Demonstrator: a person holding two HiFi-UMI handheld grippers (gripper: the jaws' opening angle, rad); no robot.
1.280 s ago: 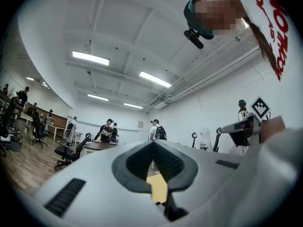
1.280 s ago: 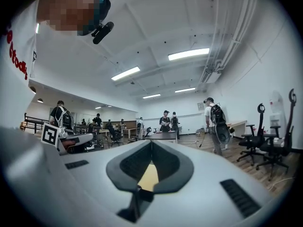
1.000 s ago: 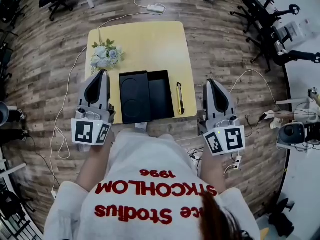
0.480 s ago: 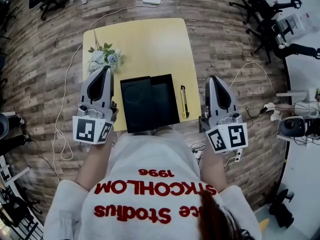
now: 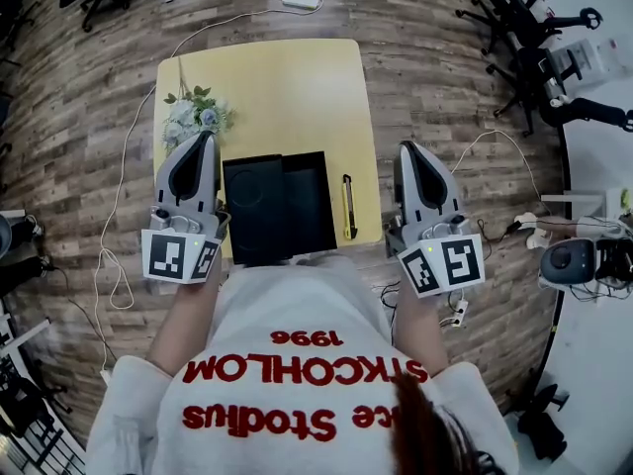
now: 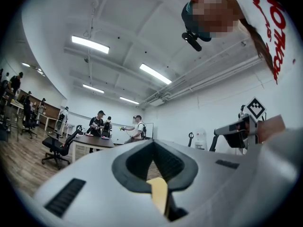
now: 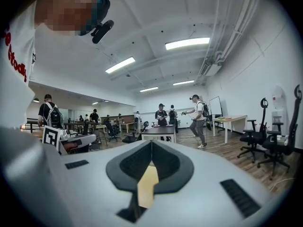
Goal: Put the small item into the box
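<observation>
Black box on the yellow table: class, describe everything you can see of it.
The black box looks matt, a flat rectangle in two side-by-side parts: the left one shows a round recess, the right one is plain. It lies flat at the near edge of the yellow table, with a yellow utility knife beside it on the right, not touching.

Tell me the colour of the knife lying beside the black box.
The knife is yellow with a black strip, clearest in the head view.
</observation>
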